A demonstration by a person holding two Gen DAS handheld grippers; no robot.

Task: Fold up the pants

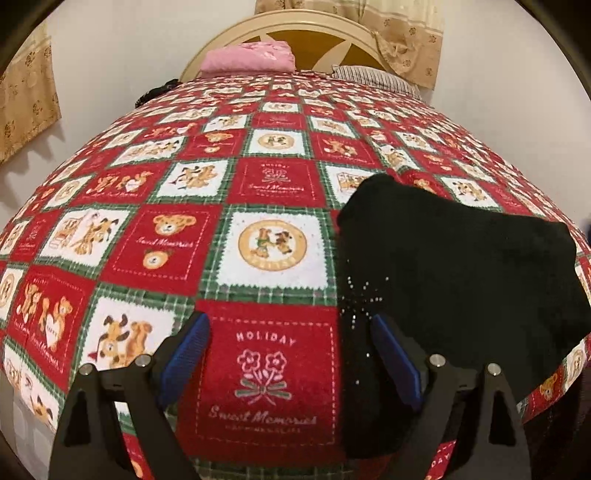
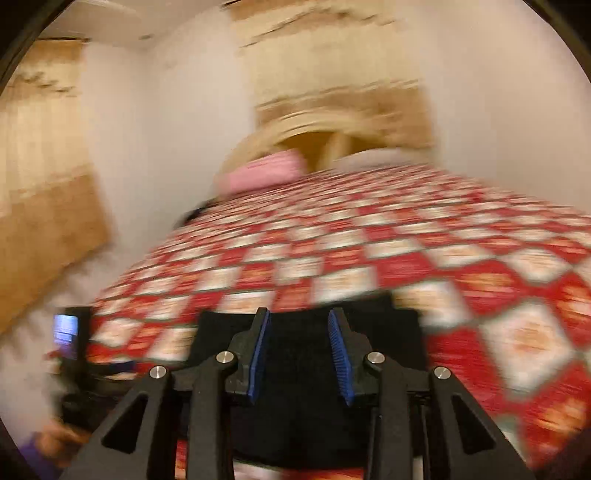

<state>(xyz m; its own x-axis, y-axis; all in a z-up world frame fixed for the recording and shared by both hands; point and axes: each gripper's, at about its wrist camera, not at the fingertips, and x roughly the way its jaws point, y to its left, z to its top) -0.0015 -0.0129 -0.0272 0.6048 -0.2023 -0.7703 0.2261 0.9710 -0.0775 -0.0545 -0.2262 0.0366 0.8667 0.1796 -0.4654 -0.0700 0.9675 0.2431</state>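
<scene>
The black pants (image 1: 454, 266) lie in a compact folded bundle on the red, white and green checked bedspread (image 1: 221, 192), near the bed's front right edge. My left gripper (image 1: 290, 325) is open and empty, low over the spread just left of the bundle, its right finger at the pants' left edge. In the blurred right wrist view the pants (image 2: 310, 387) lie right below my right gripper (image 2: 299, 317), which is open with nothing between its blue pads. The left gripper (image 2: 74, 343) shows at the left there.
A pink pillow (image 1: 251, 57) and a striped pillow (image 1: 373, 75) lie at the headboard (image 1: 295, 26). Beige curtains (image 1: 22, 96) hang on the white walls. The bed's front edge runs under both grippers.
</scene>
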